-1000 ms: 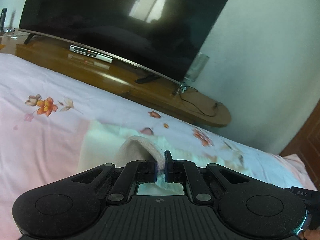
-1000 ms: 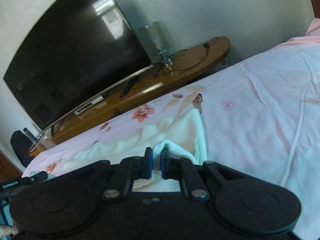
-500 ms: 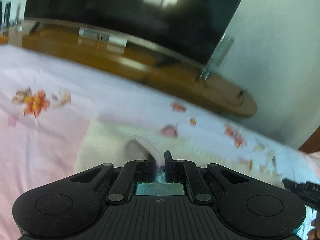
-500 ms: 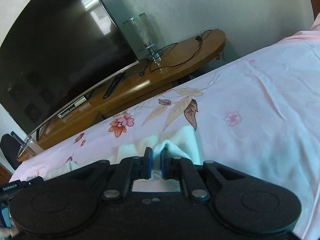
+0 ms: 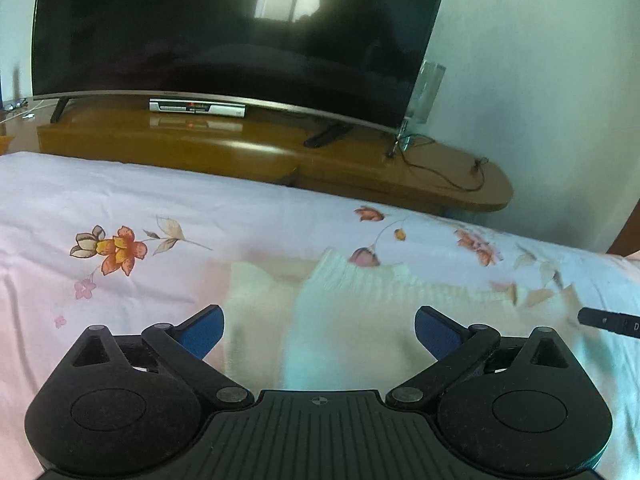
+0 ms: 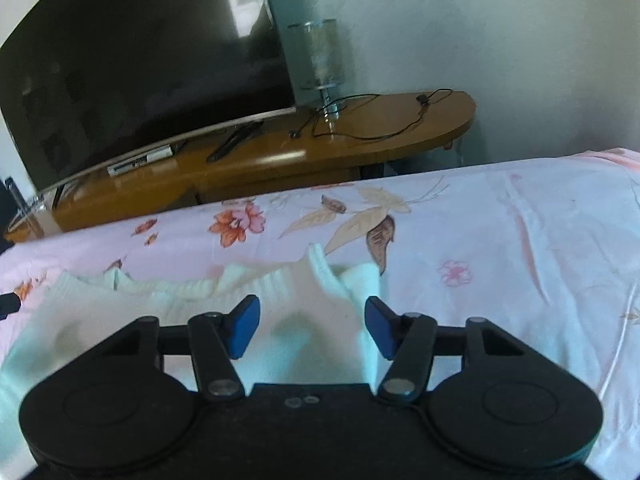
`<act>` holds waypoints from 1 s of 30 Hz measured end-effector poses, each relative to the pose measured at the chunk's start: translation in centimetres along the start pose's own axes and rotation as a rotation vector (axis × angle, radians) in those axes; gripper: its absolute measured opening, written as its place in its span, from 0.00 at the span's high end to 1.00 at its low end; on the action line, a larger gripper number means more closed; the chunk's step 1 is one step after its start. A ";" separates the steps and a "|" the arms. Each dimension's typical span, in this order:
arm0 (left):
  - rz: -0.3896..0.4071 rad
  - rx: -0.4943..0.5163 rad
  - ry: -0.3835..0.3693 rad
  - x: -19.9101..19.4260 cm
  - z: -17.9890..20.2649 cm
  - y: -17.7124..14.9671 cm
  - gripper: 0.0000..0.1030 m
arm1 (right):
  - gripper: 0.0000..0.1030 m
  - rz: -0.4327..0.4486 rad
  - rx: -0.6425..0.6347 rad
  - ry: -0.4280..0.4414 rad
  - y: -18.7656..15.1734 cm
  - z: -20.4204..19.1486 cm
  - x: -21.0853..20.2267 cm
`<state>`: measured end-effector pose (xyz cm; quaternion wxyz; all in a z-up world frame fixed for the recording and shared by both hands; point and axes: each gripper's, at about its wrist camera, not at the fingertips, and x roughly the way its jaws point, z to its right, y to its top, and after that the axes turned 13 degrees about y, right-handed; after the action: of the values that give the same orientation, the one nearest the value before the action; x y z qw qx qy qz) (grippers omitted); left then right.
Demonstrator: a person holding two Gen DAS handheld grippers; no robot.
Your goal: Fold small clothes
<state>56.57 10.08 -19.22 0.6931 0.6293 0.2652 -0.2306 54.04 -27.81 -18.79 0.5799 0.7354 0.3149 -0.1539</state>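
My left claw [image 5: 319, 330] and right claw [image 6: 312, 326] are both opening, gripping nothing, over the pale knit garment [image 5: 352, 320] lying directly beneath them, long axis left-to-right across the bed [image 5: 120, 200].

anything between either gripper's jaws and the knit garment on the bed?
Nothing visible. The garment lies directly under the left gripper and right gripper. Both sets of jaws are opening, their pads clear of the knit; only the floral sheet surrounds it.
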 end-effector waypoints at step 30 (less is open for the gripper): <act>0.029 0.011 -0.053 -2.1 1.0 -0.6 0.96 | 0.78 0.052 -0.064 -0.041 0.2 -1.8 -1.1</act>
<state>54.65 9.00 -18.24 0.6999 0.6304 0.2361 -0.2386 53.13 -26.44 -17.52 0.6134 0.7211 0.2883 -0.1438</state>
